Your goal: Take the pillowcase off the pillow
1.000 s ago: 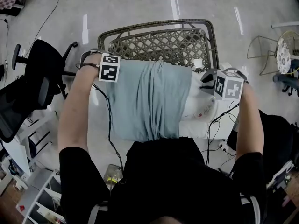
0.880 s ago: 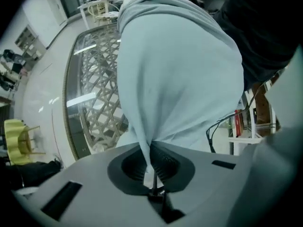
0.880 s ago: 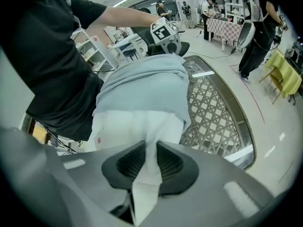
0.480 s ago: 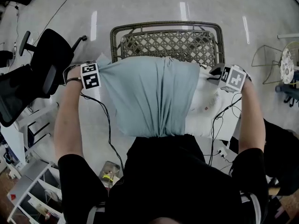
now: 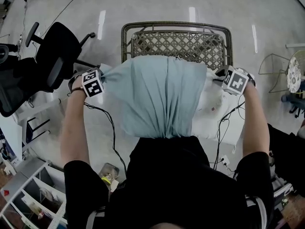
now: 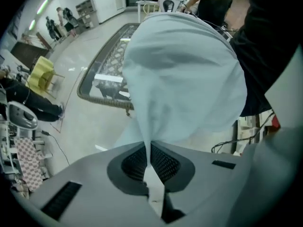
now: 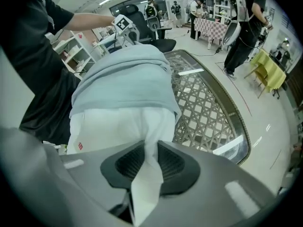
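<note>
A light blue pillowcase (image 5: 157, 99) covers most of a white pillow (image 5: 212, 113), which hangs in front of the person's chest above a wicker seat. My left gripper (image 5: 106, 76) is shut on the pillowcase's left corner. In the left gripper view the blue cloth (image 6: 184, 74) is pinched between the pads (image 6: 163, 162). My right gripper (image 5: 217, 78) holds the pillow's bare white end. In the right gripper view that white fabric (image 7: 116, 124) runs between the pads (image 7: 170, 162), which still press on it while the jaws are opening slightly. The pillowcase edge (image 7: 123, 77) lies just beyond.
A wicker lattice seat (image 5: 178, 42) with a metal rim stands on the glossy floor beneath the pillow. A black office chair (image 5: 47, 63) is at the left and white shelving (image 5: 28, 199) at the lower left. Cables (image 5: 112, 132) hang from both grippers. A wire stand (image 5: 274, 68) is at the right.
Both grippers have lifted the pillow higher and stretched it sideways. The left gripper moved outward, pulling the pillowcase corner taut. The blue cloth has bunched toward the left.
</note>
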Demonstrator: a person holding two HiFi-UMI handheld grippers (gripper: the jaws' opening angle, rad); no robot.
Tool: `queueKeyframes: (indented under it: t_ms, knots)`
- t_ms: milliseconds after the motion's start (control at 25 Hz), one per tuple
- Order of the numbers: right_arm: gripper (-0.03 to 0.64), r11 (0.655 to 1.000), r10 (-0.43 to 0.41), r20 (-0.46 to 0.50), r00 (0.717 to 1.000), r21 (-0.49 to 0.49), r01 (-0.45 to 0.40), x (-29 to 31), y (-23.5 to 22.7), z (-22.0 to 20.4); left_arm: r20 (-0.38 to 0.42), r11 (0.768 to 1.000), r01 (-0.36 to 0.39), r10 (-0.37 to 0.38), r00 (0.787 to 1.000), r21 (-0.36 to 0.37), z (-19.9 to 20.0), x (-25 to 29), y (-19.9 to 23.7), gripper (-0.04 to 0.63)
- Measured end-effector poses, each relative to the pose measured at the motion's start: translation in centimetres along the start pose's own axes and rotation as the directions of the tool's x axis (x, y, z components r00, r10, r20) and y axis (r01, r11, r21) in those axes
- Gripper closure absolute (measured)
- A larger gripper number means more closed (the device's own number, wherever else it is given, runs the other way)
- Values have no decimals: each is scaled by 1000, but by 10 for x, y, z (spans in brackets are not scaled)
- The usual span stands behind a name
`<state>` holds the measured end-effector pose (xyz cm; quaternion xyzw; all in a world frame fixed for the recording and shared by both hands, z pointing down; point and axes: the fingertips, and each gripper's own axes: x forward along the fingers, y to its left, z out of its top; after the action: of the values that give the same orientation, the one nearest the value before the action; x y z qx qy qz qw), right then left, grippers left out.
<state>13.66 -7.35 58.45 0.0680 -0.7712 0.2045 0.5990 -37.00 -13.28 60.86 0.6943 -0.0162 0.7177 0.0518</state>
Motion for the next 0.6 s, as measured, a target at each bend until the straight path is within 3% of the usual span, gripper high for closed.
queueKeyframes:
  t_ms: [80, 160, 280, 440, 600]
  knots:
    - [513, 1000, -4, -37, 999, -23, 4, 2, 0, 2, 68, 999, -32, 31, 997, 17, 31, -7, 4, 567]
    - [506, 999, -6, -62, 998, -37, 4, 2, 0, 3, 126, 998, -42, 37, 991, 36, 62, -12, 8, 427]
    - [499, 999, -11, -75, 997, -37, 9, 4, 0, 3, 162, 995, -46, 32, 986, 83, 98, -6, 15, 390]
    - [488, 1000, -19, -53, 998, -23, 18, 8, -1, 4, 209, 997, -6, -10, 978, 79, 134, 15, 27, 376]
    - [452, 1000, -28, -34, 999, -11, 27, 10, -6, 5, 169, 989, 17, -42, 985, 144, 152, 33, 28, 373]
